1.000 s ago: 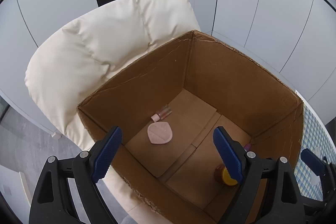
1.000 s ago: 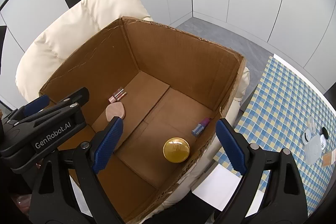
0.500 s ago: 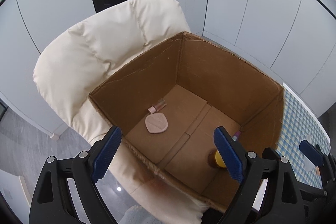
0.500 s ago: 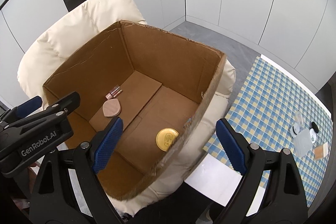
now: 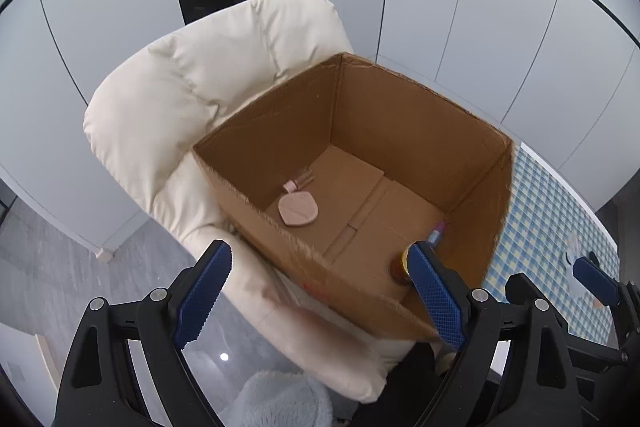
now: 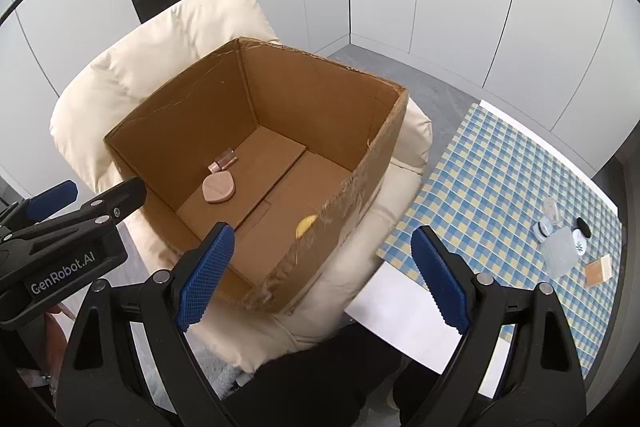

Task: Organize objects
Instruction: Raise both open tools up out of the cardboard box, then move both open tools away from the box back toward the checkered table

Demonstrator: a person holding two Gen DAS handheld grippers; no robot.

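Both claws are standing wide apart with nothing between their blue pads. The left gripper (image 5: 320,295) is hanging over the near-left corner of the cardboard box (image 5: 416,115), and the right gripper (image 6: 324,275) is hovering over its near-right side, close to the checked tablecloth (image 6: 500,163).

The box is sitting open on a cream padded chair (image 5: 192,83), which is showing behind it and to its left. Down on the box floor a pink heart-shaped puff (image 5: 298,207) is lying toward the left wall, with a small pink-capped bottle (image 5: 299,181) just beyond it — apparently touching. In the near-right corner a gold-lidded jar (image 6: 305,224) is peeking out, half hidden by the box wall; beside it lies a small tube (image 5: 435,231), perhaps a lipstick.

Farther right, on the tablecloth, a few small cosmetics (image 6: 560,239) are lying clustered together — too small to name.
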